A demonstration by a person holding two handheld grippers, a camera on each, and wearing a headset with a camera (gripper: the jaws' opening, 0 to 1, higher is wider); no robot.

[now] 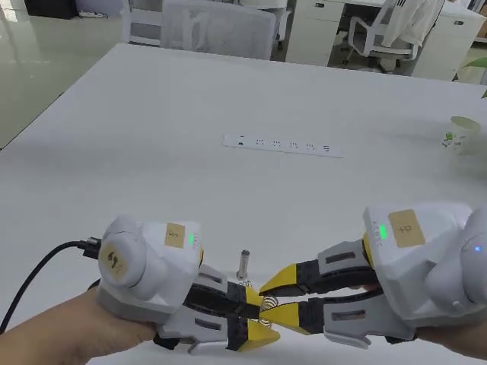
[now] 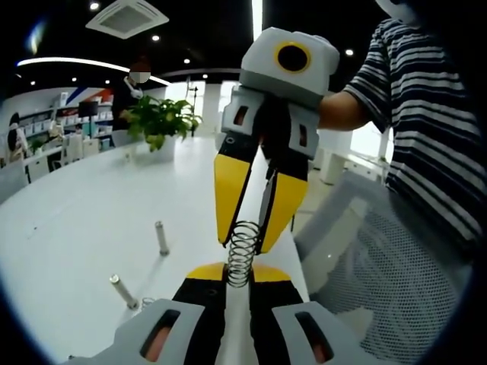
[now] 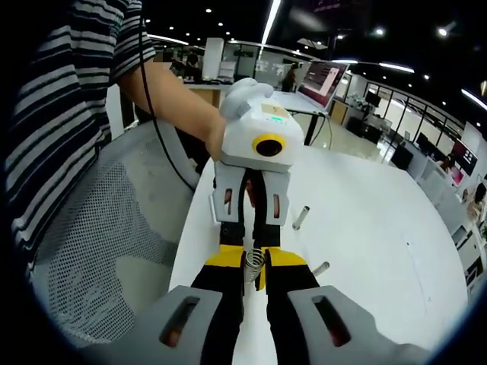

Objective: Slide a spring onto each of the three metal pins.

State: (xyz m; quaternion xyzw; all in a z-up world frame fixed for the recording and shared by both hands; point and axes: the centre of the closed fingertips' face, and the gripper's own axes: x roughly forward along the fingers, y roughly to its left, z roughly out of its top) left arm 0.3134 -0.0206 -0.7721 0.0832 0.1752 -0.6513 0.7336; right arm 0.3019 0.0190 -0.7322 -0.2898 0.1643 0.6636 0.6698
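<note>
- Head view, closest in: the left gripper (image 1: 257,310) and the right gripper (image 1: 270,302) meet tip to tip over the near edge of the white desk (image 1: 152,152), each held in a hand.
- Between their yellow tips sits a small spring (image 1: 268,304), off the desk surface.
- The left gripper's jaws are pressed in on one end of the spring. The right gripper's jaws narrow in a V and pinch the other end.
- In the left gripper view the spring's long axis runs straight forward from that gripper's own jaws to the other gripper's tips. It lies along the line between the two grippers, so it points side to side across the head view.
- Just beyond the joined tips a metal pin (image 1: 243,265) stands upright on the desk, long axis vertical, apart from the spring.
- In the left gripper view a nearer pin (image 2: 123,291) and a farther pin (image 2: 161,238) stand on the desk to the left of the spring.
- Farther out, a white power strip (image 1: 281,144) lies flat across the middle of the desk.
- A paper cup (image 1: 456,134) stands near the far right edge.
- Beyond the desk's far edge is a mesh chair (image 1: 217,29).
</note>
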